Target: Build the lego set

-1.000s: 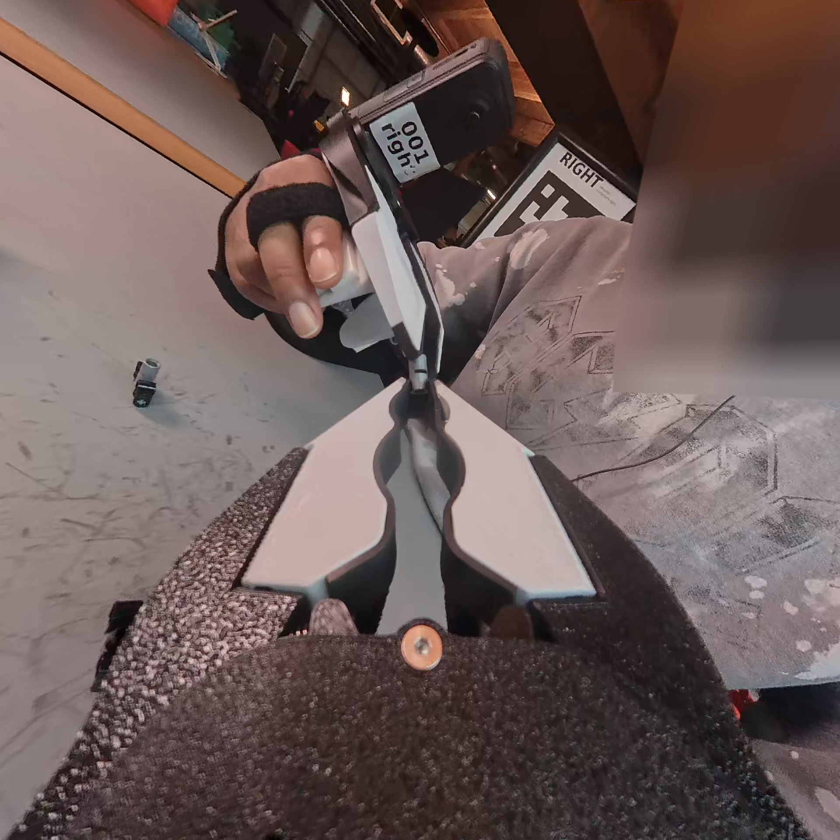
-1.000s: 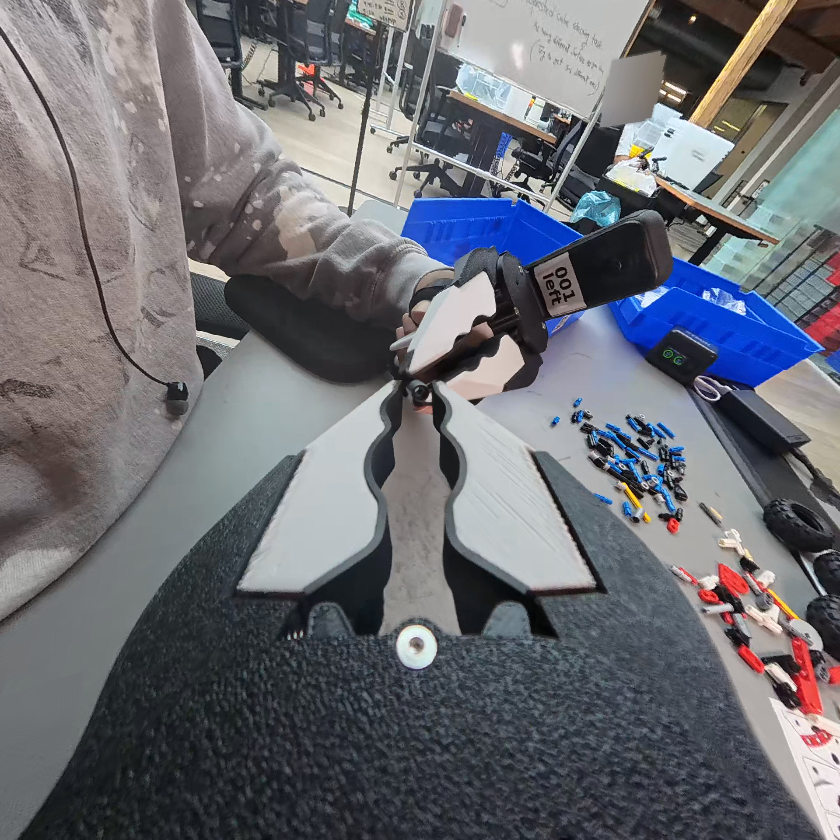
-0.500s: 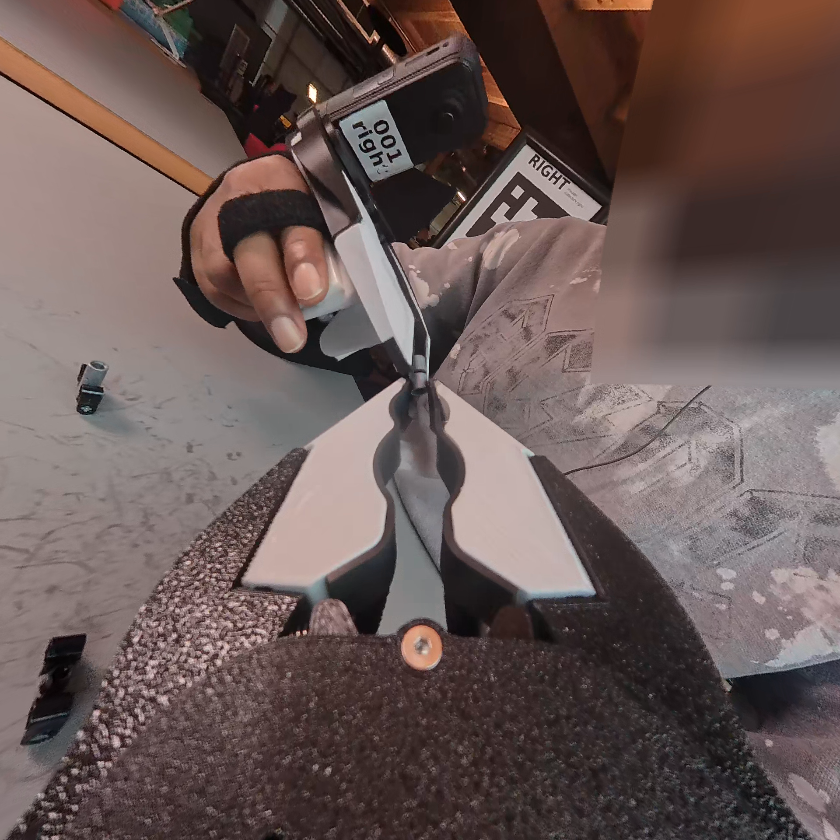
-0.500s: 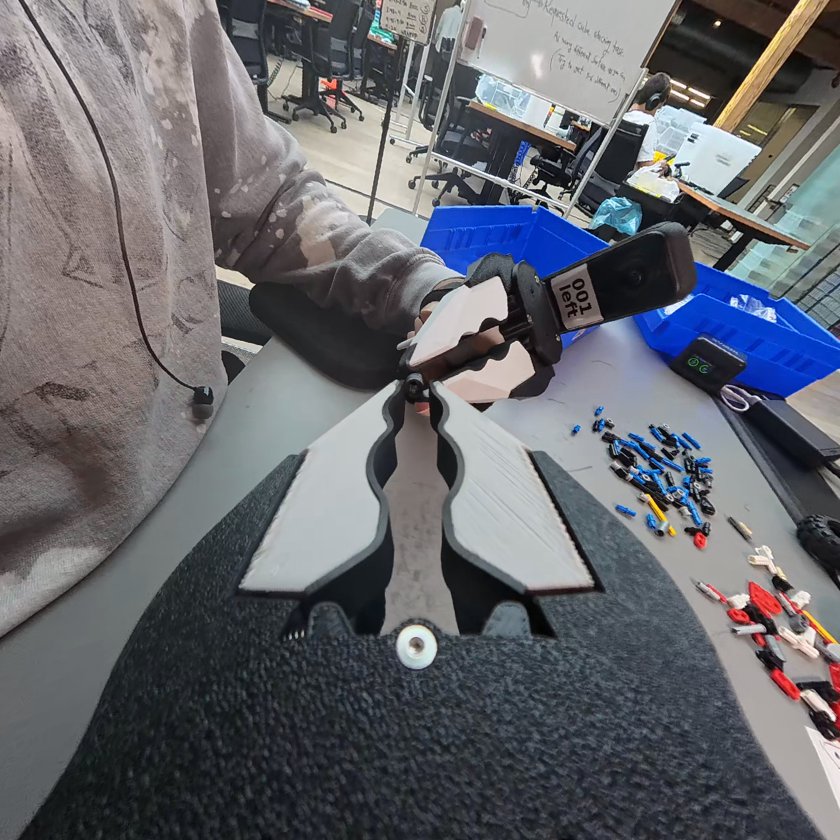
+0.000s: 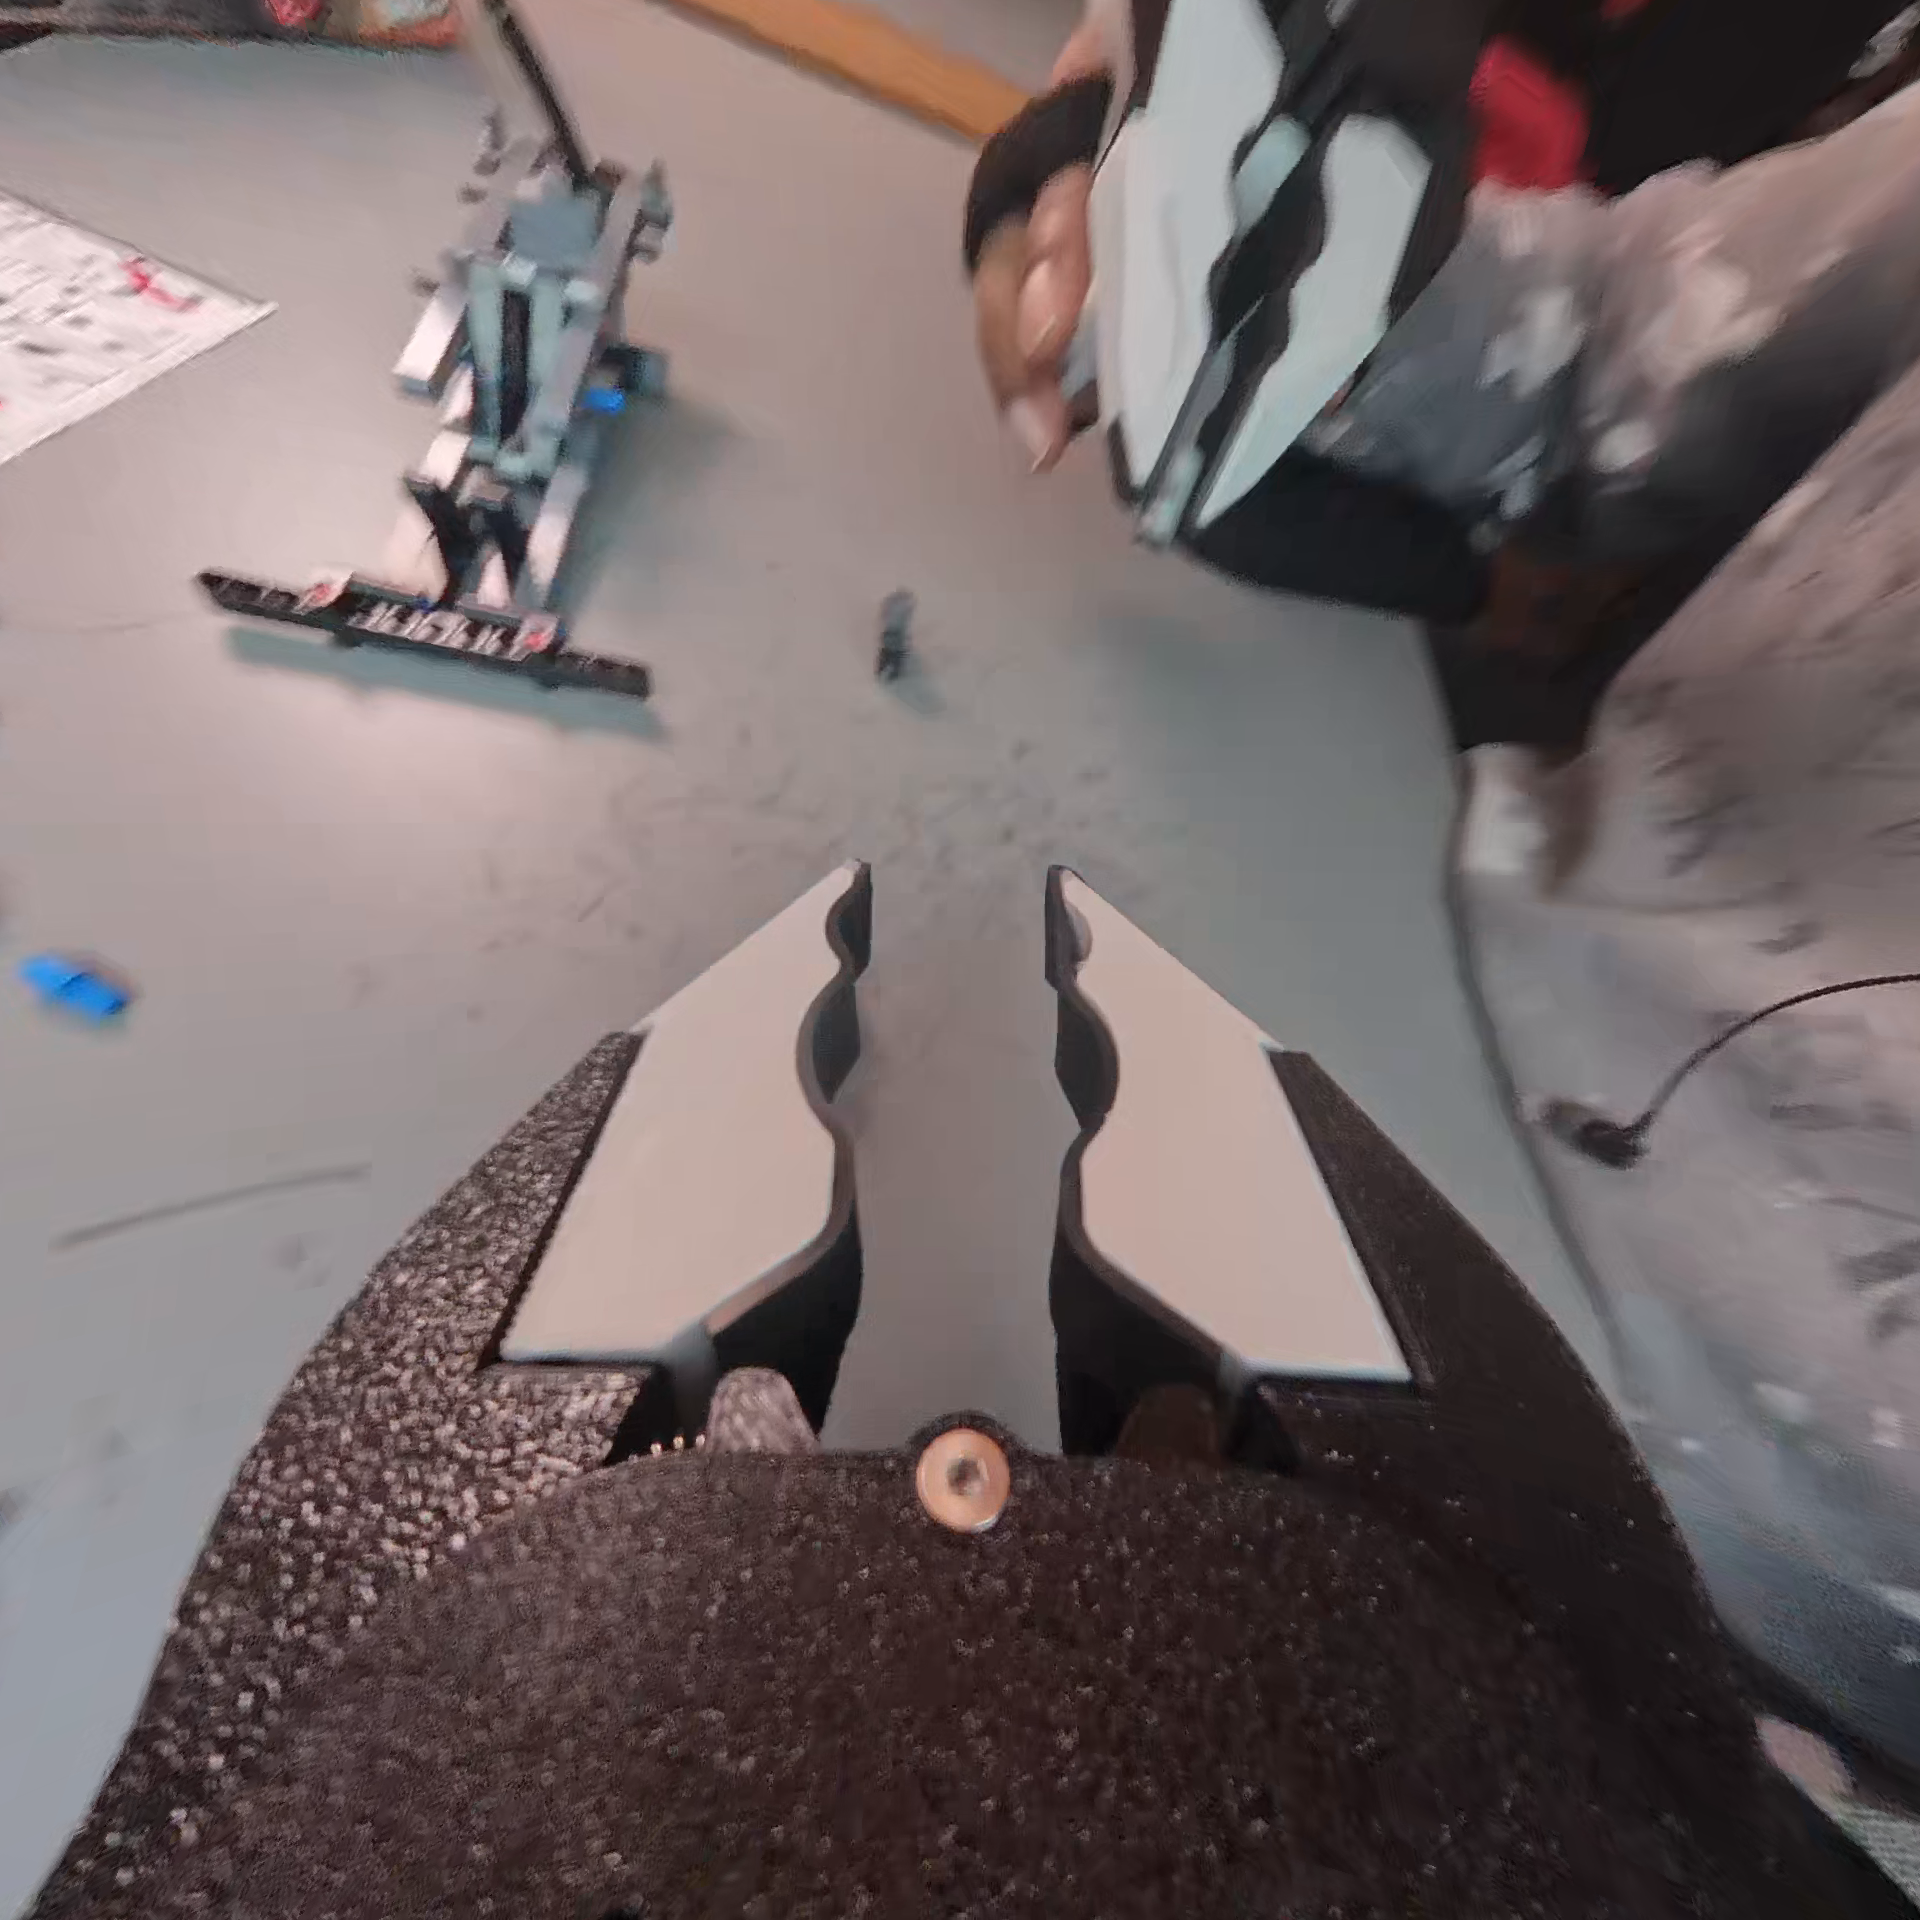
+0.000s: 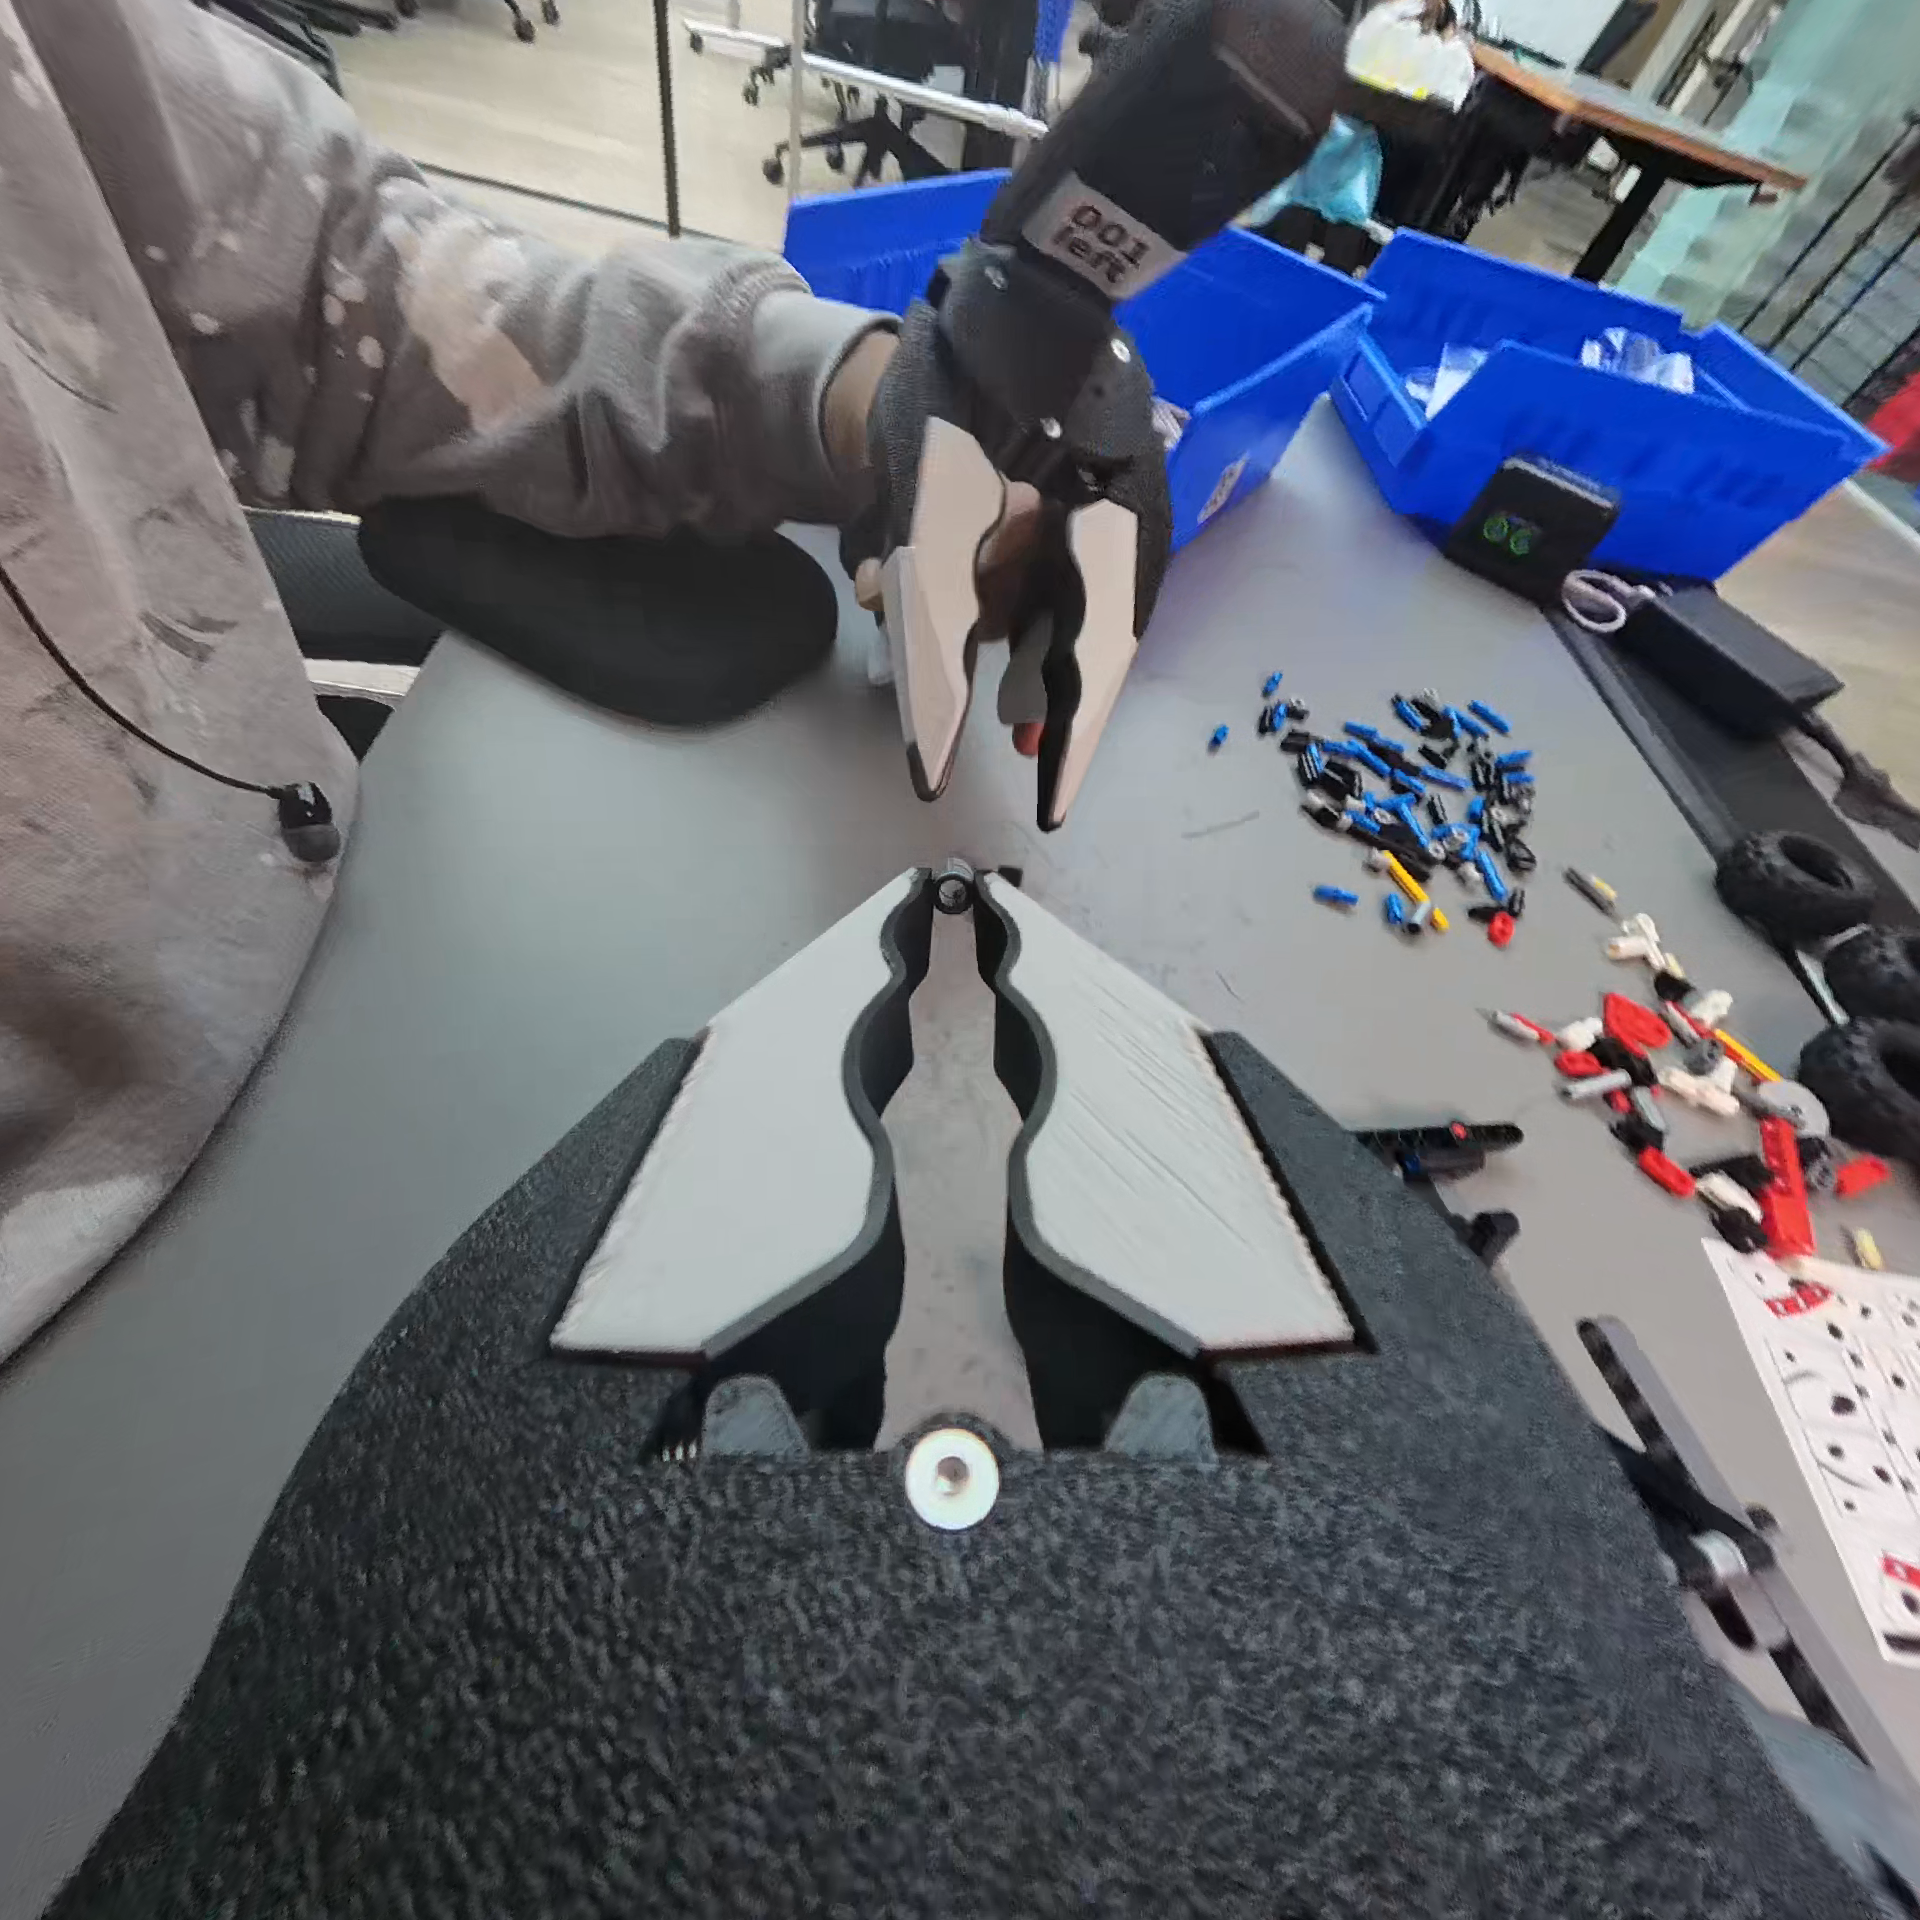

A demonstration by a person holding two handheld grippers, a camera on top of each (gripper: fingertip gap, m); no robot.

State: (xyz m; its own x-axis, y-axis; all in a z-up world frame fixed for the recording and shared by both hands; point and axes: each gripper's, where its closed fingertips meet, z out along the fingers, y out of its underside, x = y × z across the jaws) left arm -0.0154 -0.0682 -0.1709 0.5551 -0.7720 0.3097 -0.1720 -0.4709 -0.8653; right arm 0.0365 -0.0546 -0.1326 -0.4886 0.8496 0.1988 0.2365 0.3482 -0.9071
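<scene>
The grey table [image 6: 644, 935] carries everything, and places here are told from the half-built model [image 5: 520, 343], a grey and black frame with a long black bar across its near end; it lies in the left wrist view toward the far left of the table, with an instruction sheet [image 5: 83, 312] to its left and a small dark piece [image 5: 894, 646] lying loose to its right. The left gripper [image 5: 956, 883] hangs well short of the model with its jaws apart and nothing between them. The right gripper [image 6: 951, 883] is clamped at its very tips on a small dark pin [image 6: 950, 891], held above the table; in the left wrist view it sits to the right of the model, blurred. The step in hand looks like carrying the pin to the model; to do it well the right gripper should keep its pinch firm, line the pin with its hole before pushing, while the left gripper closes on the frame to steady it.
</scene>
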